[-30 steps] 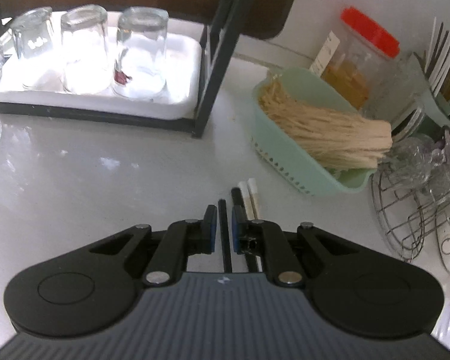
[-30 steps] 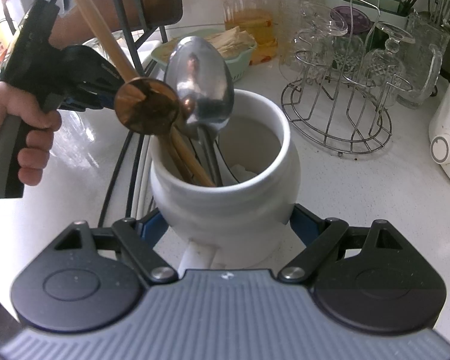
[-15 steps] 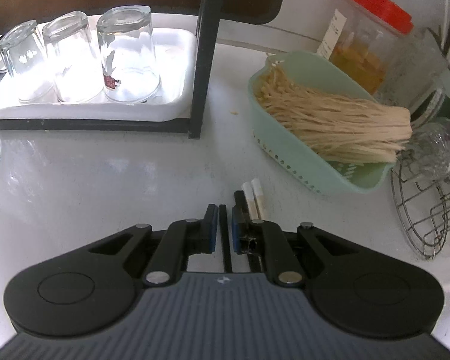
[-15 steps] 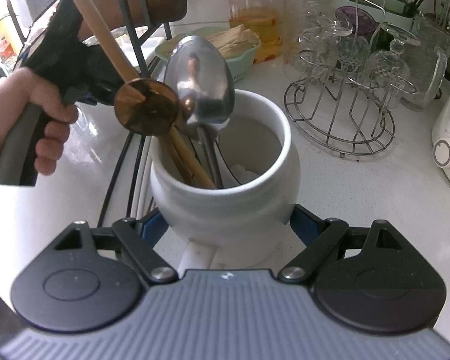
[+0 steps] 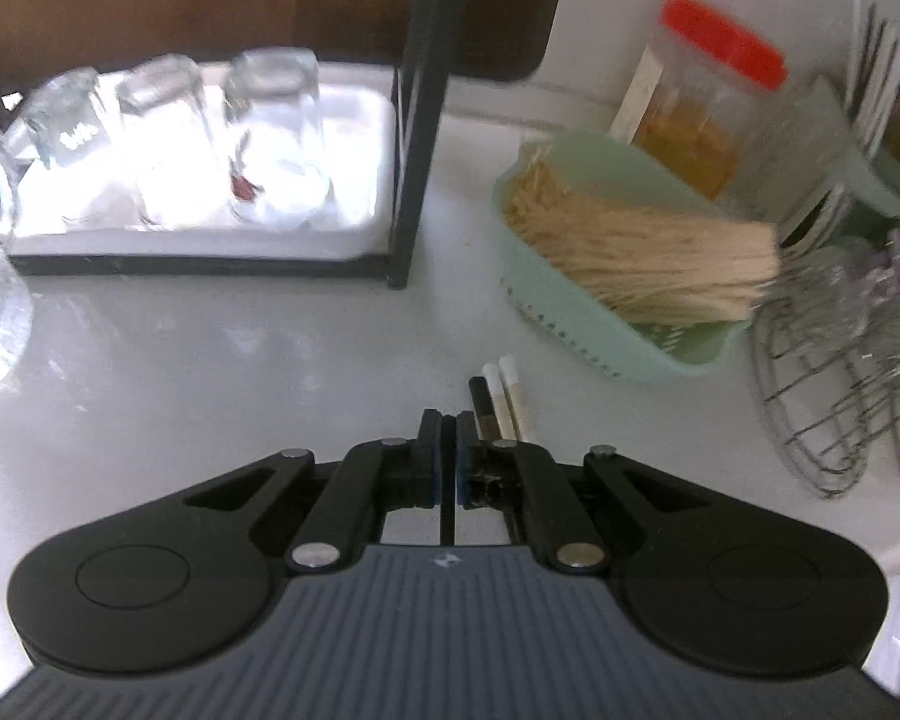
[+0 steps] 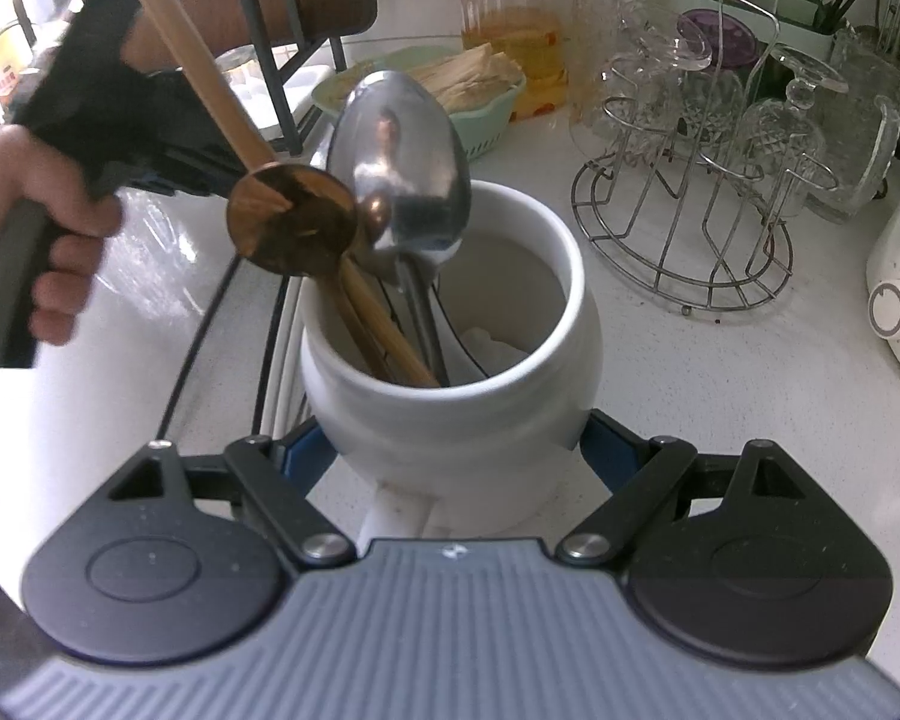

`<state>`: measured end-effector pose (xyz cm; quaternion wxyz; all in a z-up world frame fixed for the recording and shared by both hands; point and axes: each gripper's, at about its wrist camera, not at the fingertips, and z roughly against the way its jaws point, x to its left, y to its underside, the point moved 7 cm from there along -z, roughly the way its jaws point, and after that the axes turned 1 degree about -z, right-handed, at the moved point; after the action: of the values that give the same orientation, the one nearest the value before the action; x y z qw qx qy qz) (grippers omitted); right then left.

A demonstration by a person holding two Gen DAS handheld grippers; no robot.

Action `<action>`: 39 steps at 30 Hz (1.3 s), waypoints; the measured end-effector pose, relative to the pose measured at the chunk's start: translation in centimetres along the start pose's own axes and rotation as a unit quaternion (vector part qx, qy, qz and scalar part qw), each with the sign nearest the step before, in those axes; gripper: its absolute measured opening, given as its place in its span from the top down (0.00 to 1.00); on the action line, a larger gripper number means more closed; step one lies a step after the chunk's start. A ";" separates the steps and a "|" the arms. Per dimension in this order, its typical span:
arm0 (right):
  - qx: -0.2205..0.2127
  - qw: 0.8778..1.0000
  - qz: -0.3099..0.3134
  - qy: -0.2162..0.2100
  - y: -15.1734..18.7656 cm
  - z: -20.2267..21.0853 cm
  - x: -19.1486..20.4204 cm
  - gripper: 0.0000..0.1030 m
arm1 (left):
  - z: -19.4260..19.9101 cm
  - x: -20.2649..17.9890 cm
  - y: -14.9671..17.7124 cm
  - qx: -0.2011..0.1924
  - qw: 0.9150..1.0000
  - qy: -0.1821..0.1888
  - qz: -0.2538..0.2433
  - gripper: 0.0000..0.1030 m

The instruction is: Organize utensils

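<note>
White counter: right claw clamps white crock holding spoons; left claw pinches a chopstick.

Spoon in jar; wire rack right, basket behind.

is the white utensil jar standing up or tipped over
Upright: the white jar stands on the counter, mouth up, with a metal spoon leaning inside, right gripper clamping it.

Bright daylight, fisheye bend, some motion blur

Light poured in from the upper left, blowing out the white tray and its upturned glasses. The left-wrist view was smeared toward its right side; the right-wrist view stayed sharper, with glare on the steel spoon and curved, darkened corners.
</note>
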<state>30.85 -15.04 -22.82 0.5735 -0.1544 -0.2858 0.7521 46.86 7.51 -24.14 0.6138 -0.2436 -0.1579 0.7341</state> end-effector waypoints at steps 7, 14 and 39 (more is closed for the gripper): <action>-0.001 1.000 -0.010 0.008 0.0 0.0 0.2 0.13 | 6.3 0.1 -0.2 -0.038 0.999 0.031 -0.009 0.95; -0.008 1.000 -0.024 0.018 0.0 -0.1 0.7 0.13 | 12.6 -1.0 0.2 -0.065 0.994 0.087 -0.023 0.95; -0.037 0.999 -0.015 0.005 -0.5 -0.7 1.0 0.13 | 25.1 -7.7 4.3 -0.127 0.971 0.167 -0.115 1.00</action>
<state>31.34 -13.78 -22.95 0.5802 -0.1748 -0.3127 0.7315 30.51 0.81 -4.29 0.6759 -0.4186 -0.1724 0.5816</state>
